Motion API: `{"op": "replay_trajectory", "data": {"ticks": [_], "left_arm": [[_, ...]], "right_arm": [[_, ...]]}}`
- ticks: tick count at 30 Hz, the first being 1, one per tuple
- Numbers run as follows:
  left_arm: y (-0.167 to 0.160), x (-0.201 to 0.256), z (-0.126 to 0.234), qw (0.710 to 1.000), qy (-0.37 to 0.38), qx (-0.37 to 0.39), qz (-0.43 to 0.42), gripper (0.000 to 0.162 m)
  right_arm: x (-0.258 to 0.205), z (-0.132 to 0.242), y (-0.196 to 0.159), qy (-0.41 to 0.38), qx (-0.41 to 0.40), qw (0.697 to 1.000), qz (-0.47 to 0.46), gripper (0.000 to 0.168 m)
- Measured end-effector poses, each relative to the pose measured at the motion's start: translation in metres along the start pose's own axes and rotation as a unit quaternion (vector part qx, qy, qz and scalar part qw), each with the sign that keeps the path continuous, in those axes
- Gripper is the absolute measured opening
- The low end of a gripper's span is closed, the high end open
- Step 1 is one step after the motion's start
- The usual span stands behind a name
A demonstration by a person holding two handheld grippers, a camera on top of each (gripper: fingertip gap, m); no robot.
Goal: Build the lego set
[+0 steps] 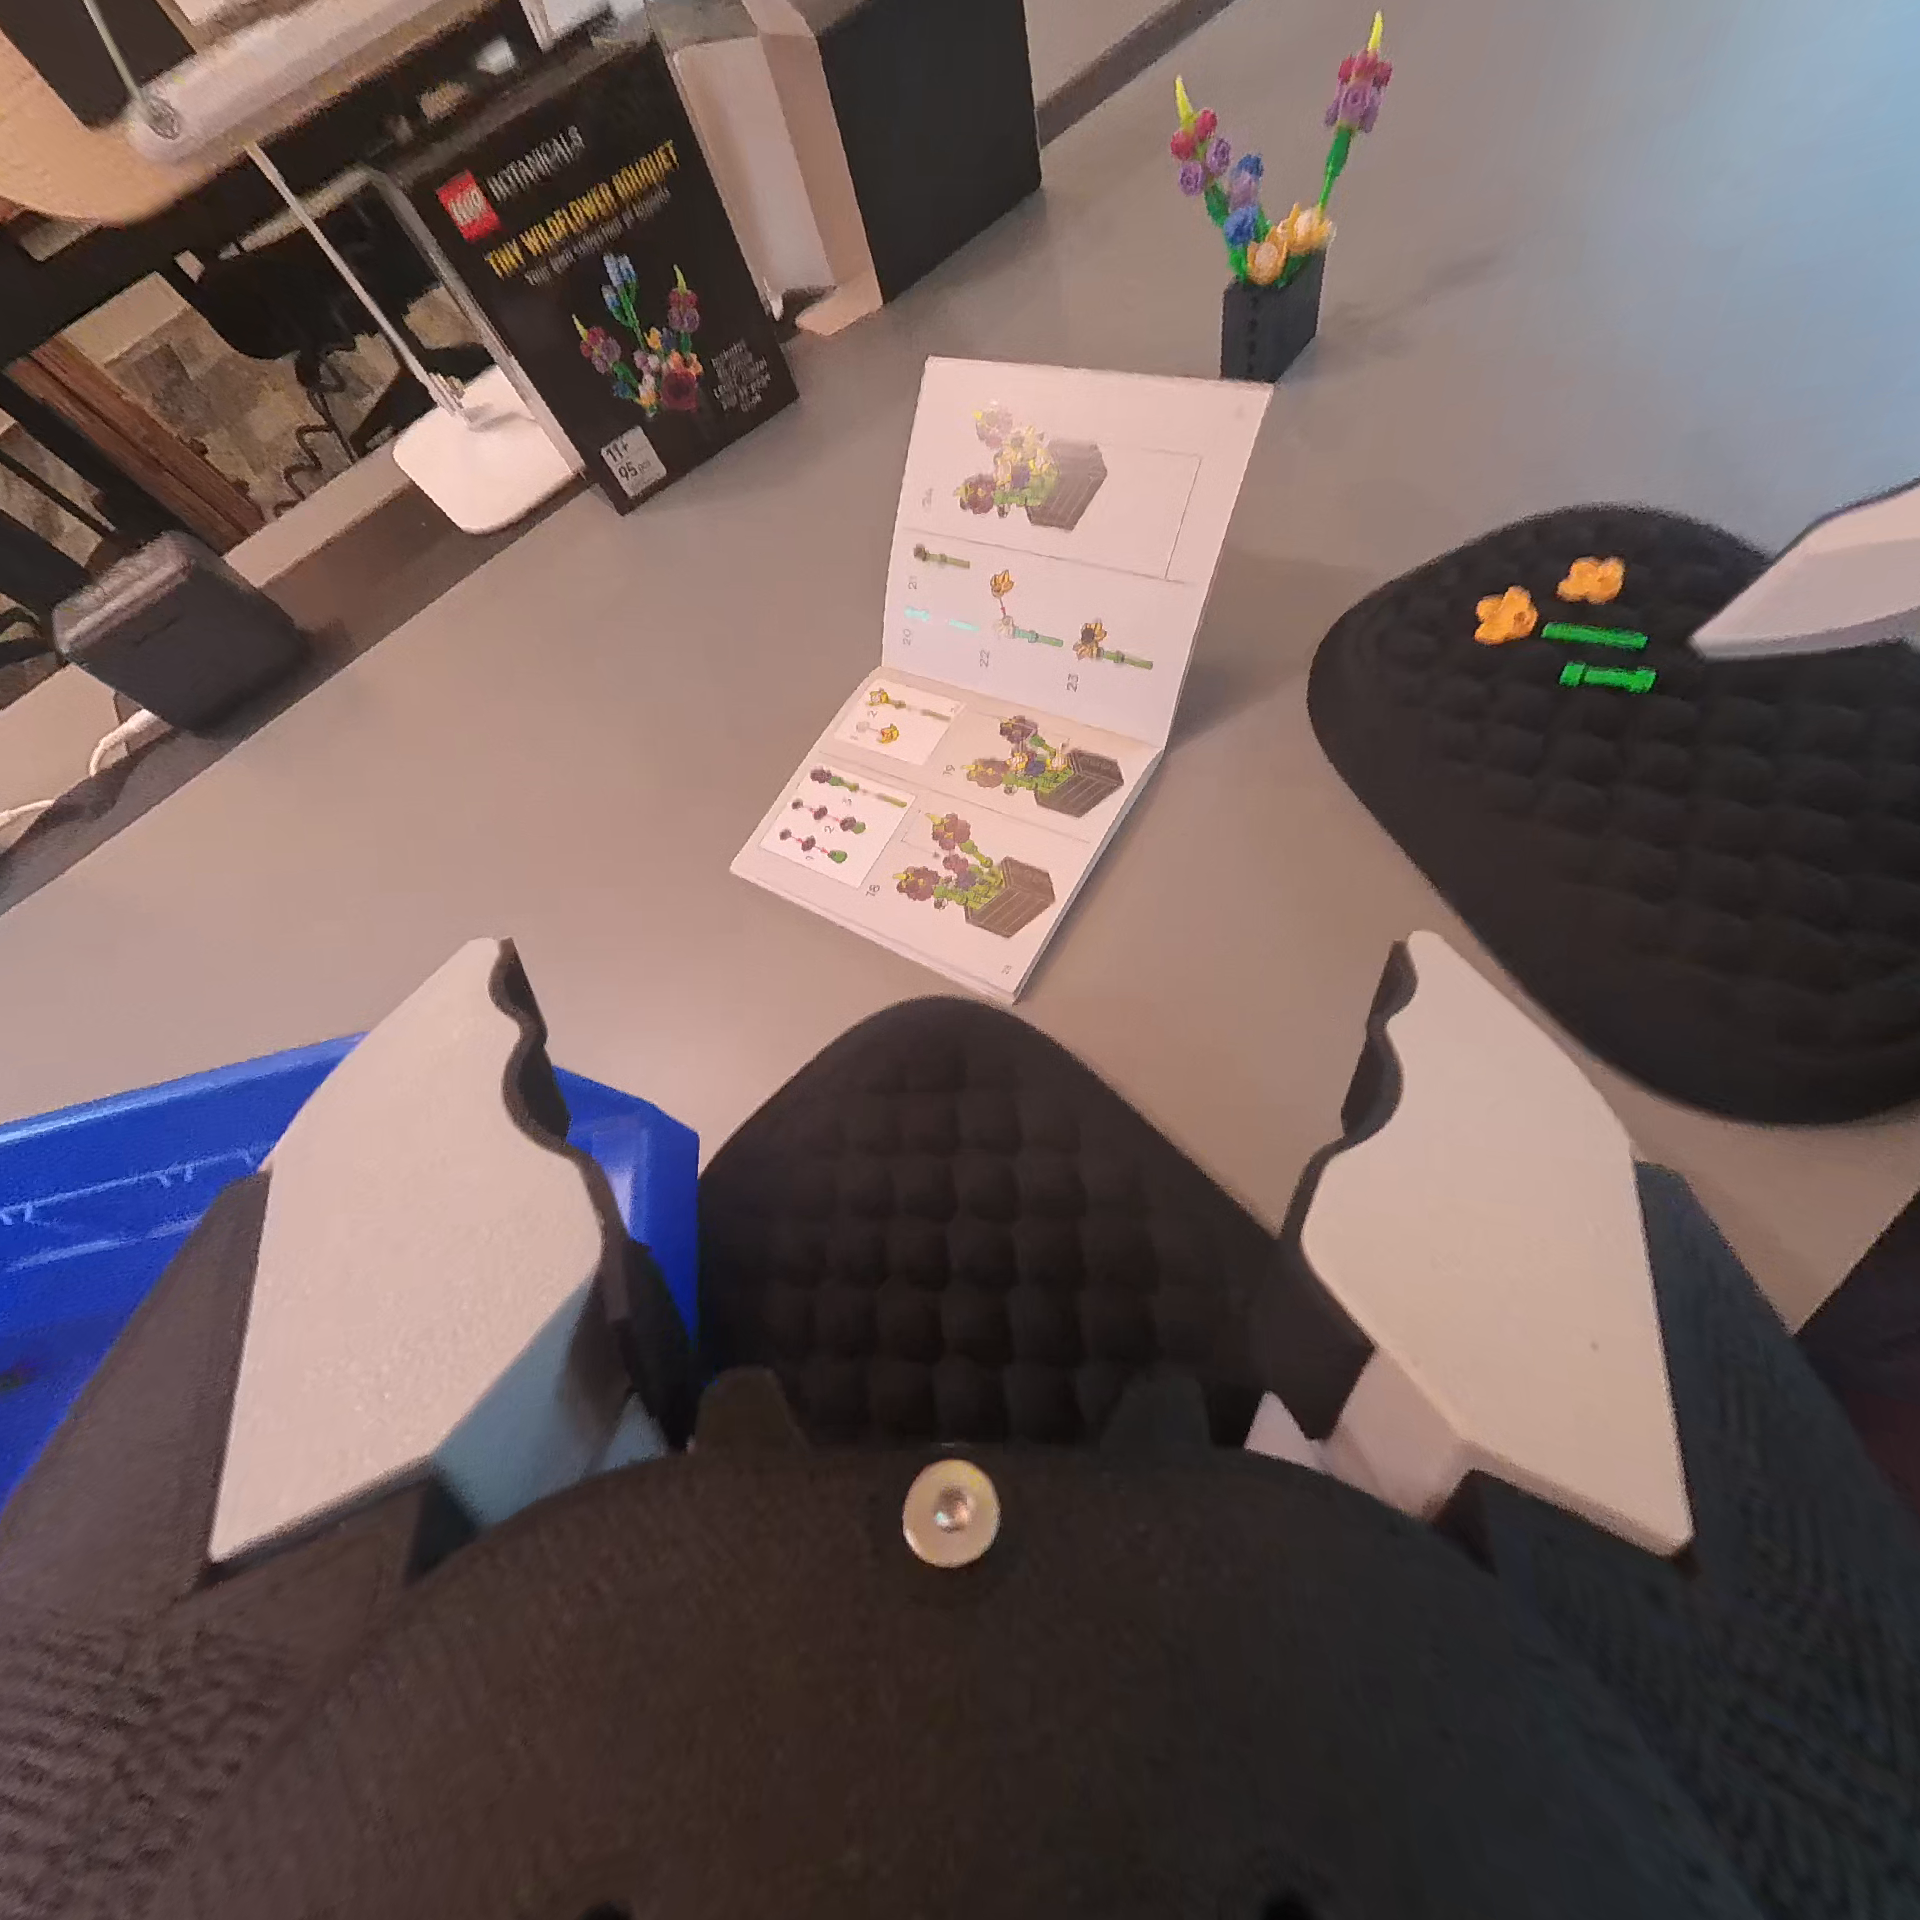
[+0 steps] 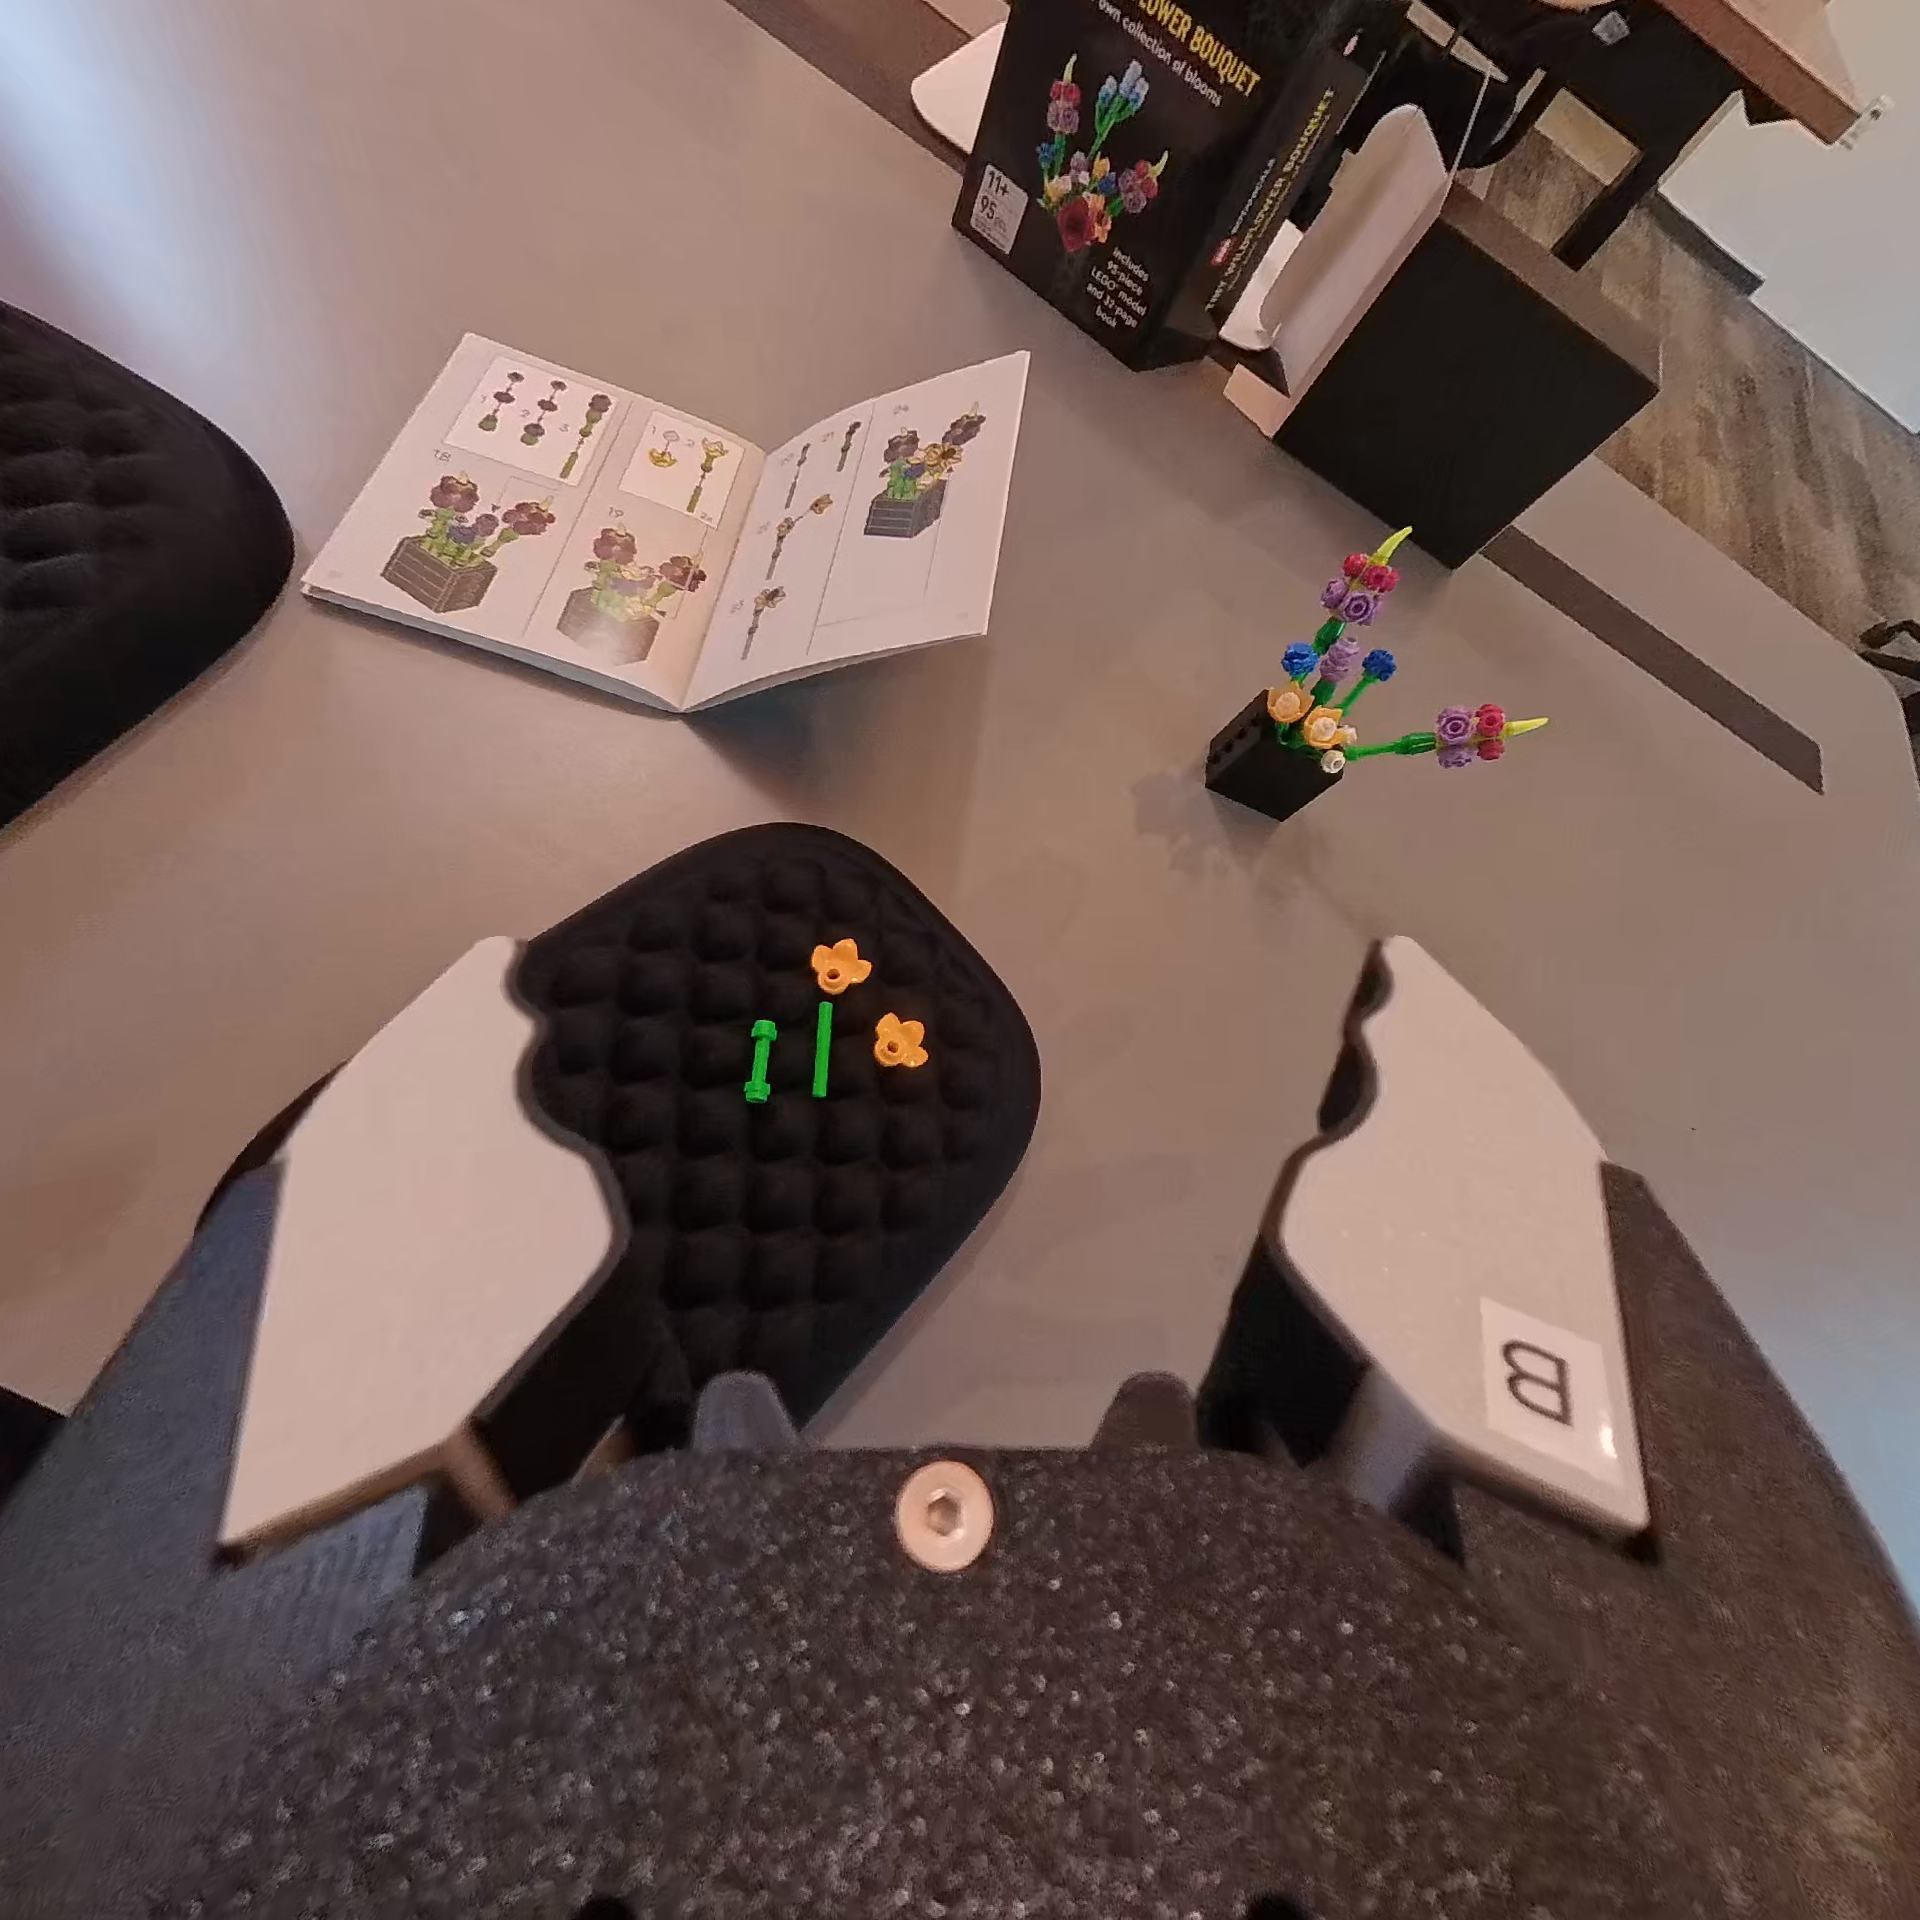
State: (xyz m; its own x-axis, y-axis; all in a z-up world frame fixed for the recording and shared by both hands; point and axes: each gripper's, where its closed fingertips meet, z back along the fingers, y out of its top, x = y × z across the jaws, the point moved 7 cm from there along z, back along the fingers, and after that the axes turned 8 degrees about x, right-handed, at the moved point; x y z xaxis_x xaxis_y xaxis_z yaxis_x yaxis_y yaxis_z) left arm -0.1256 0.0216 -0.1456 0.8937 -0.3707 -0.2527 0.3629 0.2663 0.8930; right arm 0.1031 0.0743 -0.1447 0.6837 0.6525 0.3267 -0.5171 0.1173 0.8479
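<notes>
Two orange flower pieces (image 2: pixel 840 965) (image 2: pixel 900 1042) and two green stem pieces (image 2: pixel 822 1048) (image 2: pixel 761 1060) lie on a black quilted pad (image 2: pixel 748 1195). My right gripper (image 2: pixel 940 997) is open and empty above that pad. The same pieces show in the left wrist view (image 1: pixel 1504 615) on the pad (image 1: pixel 1621 831) at right. The partly built bouquet in a black pot (image 2: pixel 1273 764) (image 1: pixel 1270 317) stands on the grey table. My left gripper (image 1: pixel 951 987) is open and empty over a second black pad (image 1: pixel 935 1195).
An open instruction booklet (image 1: pixel 1023 665) (image 2: pixel 665 530) lies mid-table. The black set box (image 1: pixel 603 312) (image 2: pixel 1112 177) stands at the back beside a tall black block (image 2: pixel 1455 416). A blue bin (image 1: pixel 104 1226) sits at lower left. A white lamp base (image 1: pixel 483 457) stands near the box.
</notes>
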Motion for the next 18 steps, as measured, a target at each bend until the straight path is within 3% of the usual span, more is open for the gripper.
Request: {"op": "replay_trajectory", "data": {"ticks": [3,4,5,6,7,11,12,13,14,15,18], "left_arm": [[0.009,-0.003,0.005,0.997,0.004,0.067,0.036,0.143],[0.013,-0.003,0.008,0.996,-0.008,0.088,0.031,0.120],[0.018,-0.004,0.016,0.992,-0.011,0.124,0.014,0.045],[0.025,-0.005,0.025,0.984,-0.008,0.178,0.009,0.000],[0.029,-0.004,0.030,0.978,-0.021,0.204,0.022,0.000],[0.019,-0.002,0.021,0.991,-0.036,0.131,0.002,0.000],[0.017,0.000,0.018,0.992,-0.031,0.122,0.000,0.026],[0.016,0.002,0.012,0.993,-0.028,0.114,-0.001,0.079],[0.012,0.004,0.007,0.996,-0.017,0.085,-0.009,0.121],[0.007,0.006,0.002,0.999,-0.007,0.042,-0.022,0.139],[0.000,0.012,-0.007,0.999,0.000,0.009,-0.052,0.145]], "right_arm": [[0.000,0.006,0.006,0.011,0.036,0.999,-0.008,0.111],[-0.003,0.009,0.008,0.031,0.054,0.998,0.000,0.063],[-0.005,0.015,0.013,0.049,0.084,0.995,0.008,0.001],[-0.006,0.019,0.018,0.058,0.113,0.992,0.002,0.000],[-0.006,0.022,0.021,0.066,0.121,0.990,-0.007,0.000],[-0.007,0.019,0.016,0.076,0.094,0.993,-0.001,0.000],[-0.008,0.016,0.015,0.078,0.089,0.993,0.001,0.014],[-0.008,0.011,0.014,0.069,0.085,0.994,-0.002,0.071],[-0.008,0.006,0.012,0.056,0.071,0.996,-0.002,0.116],[-0.008,0.002,0.010,0.043,0.050,0.998,0.006,0.126],[-0.010,-0.002,0.009,0.026,0.053,0.998,0.020,0.136]]}}
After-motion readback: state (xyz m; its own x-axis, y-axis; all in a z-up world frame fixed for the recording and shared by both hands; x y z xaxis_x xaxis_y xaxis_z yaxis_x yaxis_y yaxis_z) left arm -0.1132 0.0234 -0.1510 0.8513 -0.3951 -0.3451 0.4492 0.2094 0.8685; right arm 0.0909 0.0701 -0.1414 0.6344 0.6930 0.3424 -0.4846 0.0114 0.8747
